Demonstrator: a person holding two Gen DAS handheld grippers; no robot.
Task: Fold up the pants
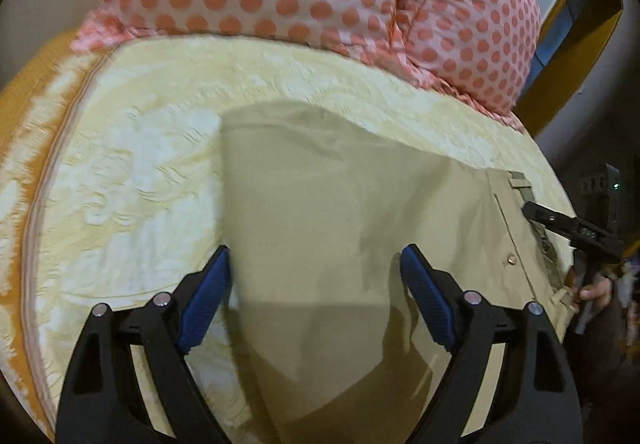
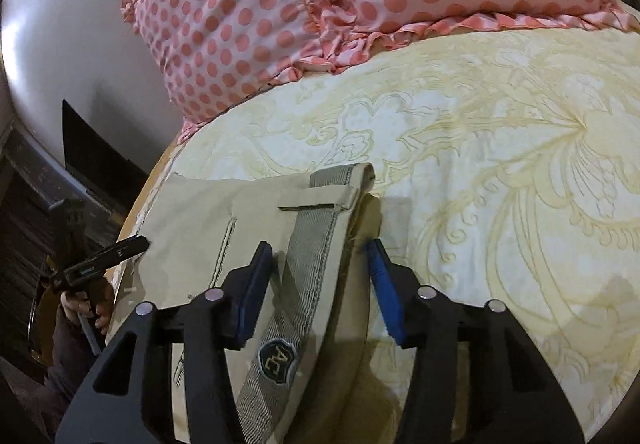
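Pants (image 1: 320, 211): khaki, lying flat on the cream patterned bed (image 1: 140, 147), partly folded, waistband end toward 3 o'clock in the left view.

Left tongs (image 1: 316, 268): spread wide, gripping nothing, poised above the leg fabric.

Right tongs (image 2: 320, 264): spread wide, empty, straddling the grey-lined waistband (image 2: 308, 244) and belt loop.

Pillows (image 2: 280, 3): pink, dotted, at 12 o'clock, well clear of the cloth.

Risks, judged:
- closing on the top layer only would drag it and spoil the fold;
- a pinch on the loop alone may slip;
- the bed edge lies near at 9 o'clock in the right view, so loose cloth could slide off;
- uneven lifting would skew the legs.
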